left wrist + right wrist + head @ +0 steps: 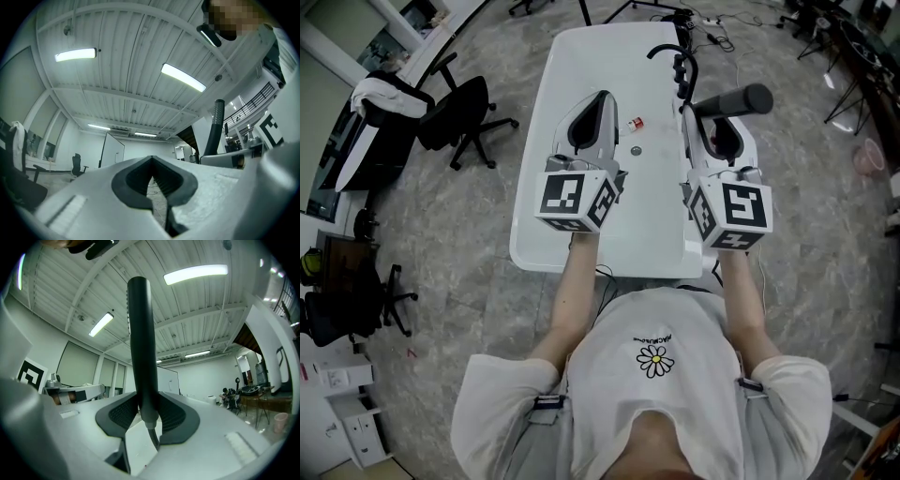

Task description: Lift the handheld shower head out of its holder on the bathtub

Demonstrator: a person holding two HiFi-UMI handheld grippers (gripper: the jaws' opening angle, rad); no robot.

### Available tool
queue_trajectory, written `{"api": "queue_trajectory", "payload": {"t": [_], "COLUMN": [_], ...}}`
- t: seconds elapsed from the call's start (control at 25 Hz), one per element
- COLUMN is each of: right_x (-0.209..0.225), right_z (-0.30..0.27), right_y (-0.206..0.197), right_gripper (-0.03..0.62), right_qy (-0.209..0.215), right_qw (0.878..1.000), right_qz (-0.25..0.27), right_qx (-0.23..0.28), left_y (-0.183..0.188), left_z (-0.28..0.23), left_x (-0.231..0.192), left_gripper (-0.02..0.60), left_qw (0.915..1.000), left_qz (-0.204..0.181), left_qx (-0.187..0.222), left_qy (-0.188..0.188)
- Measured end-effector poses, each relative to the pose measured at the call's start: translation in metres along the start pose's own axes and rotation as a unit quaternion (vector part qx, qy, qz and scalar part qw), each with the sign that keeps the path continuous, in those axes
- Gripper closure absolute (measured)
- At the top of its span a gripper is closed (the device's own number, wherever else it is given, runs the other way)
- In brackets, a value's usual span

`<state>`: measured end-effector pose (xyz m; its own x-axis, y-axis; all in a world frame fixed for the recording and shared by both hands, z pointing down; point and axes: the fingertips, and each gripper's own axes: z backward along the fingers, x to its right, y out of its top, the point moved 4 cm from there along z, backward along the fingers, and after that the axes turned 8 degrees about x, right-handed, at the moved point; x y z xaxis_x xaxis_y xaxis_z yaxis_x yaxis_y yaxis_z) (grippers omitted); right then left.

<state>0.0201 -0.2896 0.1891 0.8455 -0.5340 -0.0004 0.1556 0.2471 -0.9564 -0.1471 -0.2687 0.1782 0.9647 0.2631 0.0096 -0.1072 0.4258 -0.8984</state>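
The handheld shower head (736,101) is a dark tube lying crosswise above the right rim of the white bathtub (551,103). My right gripper (714,120) is shut on its handle. In the right gripper view the shower head (140,333) rises straight up from between the pads of the right gripper (147,409), and its ribbed hose (153,438) hangs below. My left gripper (601,99) hovers over the tub's middle, shut and empty. From the left gripper (152,161) view the shower head (215,127) stands to the right.
A black faucet and hose fitting (677,54) stands at the tub's far right rim. A small red-and-white object (635,123) and a drain (636,150) lie in the tub. Office chairs (459,112) stand to the left, a pink bin (867,157) to the right.
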Motion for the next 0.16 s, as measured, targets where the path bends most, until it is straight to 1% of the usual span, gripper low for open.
{"api": "queue_trajectory", "payload": {"t": [0.16], "right_x": [0.0050], "right_z": [-0.0015], "right_y": [0.0038], "right_gripper": [0.444], "right_qy": [-0.001], "right_qw": [1.000], "right_qz": [0.001], "right_qx": [0.005], "left_y": [0.0015], "left_z": [-0.0063], "left_x": [0.0028], "left_gripper": [0.581], "left_qw": [0.9999], "left_qz": [-0.010], "left_qx": [0.007], "left_qy": [-0.001]}}
